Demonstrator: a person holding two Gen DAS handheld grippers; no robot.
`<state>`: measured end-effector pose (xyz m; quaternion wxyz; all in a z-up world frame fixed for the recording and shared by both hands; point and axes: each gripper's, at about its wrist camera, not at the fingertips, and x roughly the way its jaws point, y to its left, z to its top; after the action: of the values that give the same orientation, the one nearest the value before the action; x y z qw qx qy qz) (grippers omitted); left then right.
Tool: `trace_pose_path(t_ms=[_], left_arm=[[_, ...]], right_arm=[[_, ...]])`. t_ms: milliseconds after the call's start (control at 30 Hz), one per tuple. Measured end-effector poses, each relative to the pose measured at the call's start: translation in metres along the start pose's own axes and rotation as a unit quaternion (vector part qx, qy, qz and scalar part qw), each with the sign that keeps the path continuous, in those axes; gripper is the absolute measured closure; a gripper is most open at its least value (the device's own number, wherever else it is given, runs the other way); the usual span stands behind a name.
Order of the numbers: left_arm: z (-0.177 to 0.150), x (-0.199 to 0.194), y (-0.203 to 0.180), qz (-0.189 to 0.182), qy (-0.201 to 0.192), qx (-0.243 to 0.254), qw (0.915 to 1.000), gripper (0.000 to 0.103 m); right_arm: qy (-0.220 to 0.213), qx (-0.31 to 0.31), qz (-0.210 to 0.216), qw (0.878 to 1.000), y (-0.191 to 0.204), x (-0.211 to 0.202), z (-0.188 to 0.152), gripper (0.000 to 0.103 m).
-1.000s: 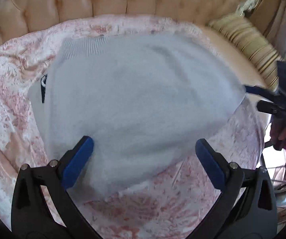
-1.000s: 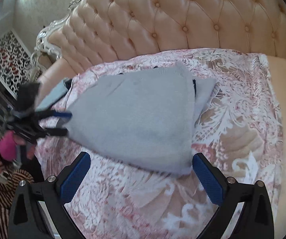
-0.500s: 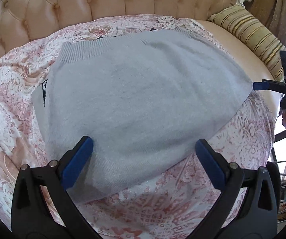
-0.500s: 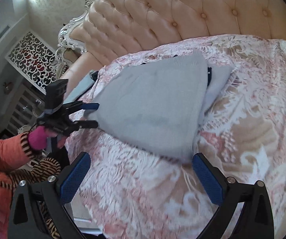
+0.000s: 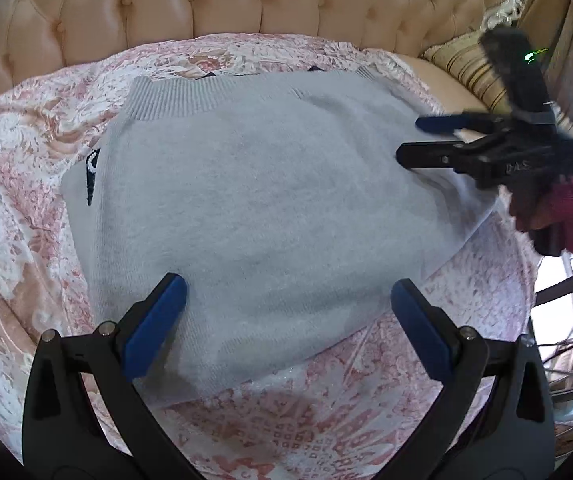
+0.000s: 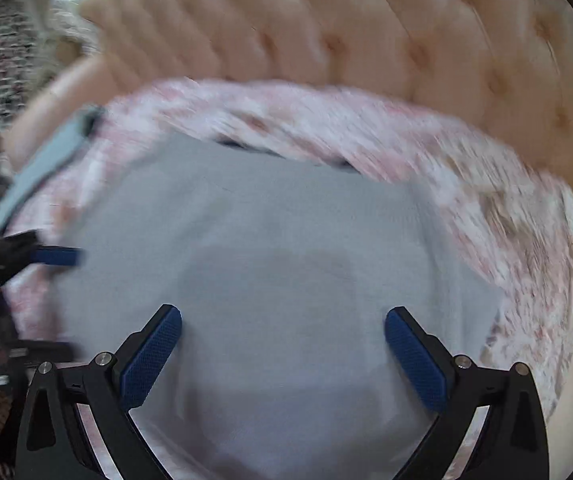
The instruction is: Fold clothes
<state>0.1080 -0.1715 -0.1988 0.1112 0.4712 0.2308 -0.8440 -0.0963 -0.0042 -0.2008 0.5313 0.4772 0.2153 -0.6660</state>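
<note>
A light grey knit sweater [image 5: 262,200] lies folded on a pink floral bedspread [image 5: 26,152], its ribbed hem toward the headboard. My left gripper [image 5: 286,312] is open and empty over the sweater's near edge. My right gripper [image 5: 418,140] shows at the right of the left wrist view, open, its fingers over the sweater's right edge. In the blurred right wrist view the right gripper [image 6: 282,344] is open over the sweater [image 6: 286,248], and the left gripper's blue finger [image 6: 58,257] shows at the left.
A tufted peach headboard [image 5: 226,4] runs behind the bedspread. A striped pillow [image 5: 474,72] lies at the right. A pale blue flat object [image 6: 42,168] lies at the bed's left edge in the right wrist view.
Both grippers have moved in over the sweater. The right gripper came from beside the sweater's right edge to above it, and its view is now blurred by motion. The sweater lies flat.
</note>
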Motion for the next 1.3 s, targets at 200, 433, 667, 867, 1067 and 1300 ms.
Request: trace_pose_path(t_ms=[200,433,667,867,1067,1300], left_arm=[[-0.004,-0.005,0.005,-0.026,-0.018,-0.012,0.9994,0.001],[0.007,-0.03,0.031,-0.088,-0.046,-0.042,0.9941,0.0],[0.071,-0.011,0.031,-0.036,-0.033,-0.003,0.9988,0.0],[0.079,0.041,0.026,0.069,0.012,0.038,0.9968,0.0],[0.068,0.029,0.033,0.049,0.003,0.067,0.9966,0.0],[0.068,0.024,0.029,0.062,0.006,0.074,0.9953,0.0]], right_arm=[[-0.07,0.079,-0.013,0.994,-0.009,-0.039,-0.002,0.0],[-0.004,0.007,-0.028,1.0,0.029,-0.003,-0.022,0.0],[0.003,0.012,-0.04,0.999,0.028,-0.002,-0.017,0.0],[0.003,0.018,-0.028,0.999,0.024,0.001,-0.024,0.0],[0.003,0.022,-0.025,0.999,0.024,0.004,-0.023,0.0],[0.002,0.021,-0.032,0.999,0.025,0.006,-0.023,0.0]])
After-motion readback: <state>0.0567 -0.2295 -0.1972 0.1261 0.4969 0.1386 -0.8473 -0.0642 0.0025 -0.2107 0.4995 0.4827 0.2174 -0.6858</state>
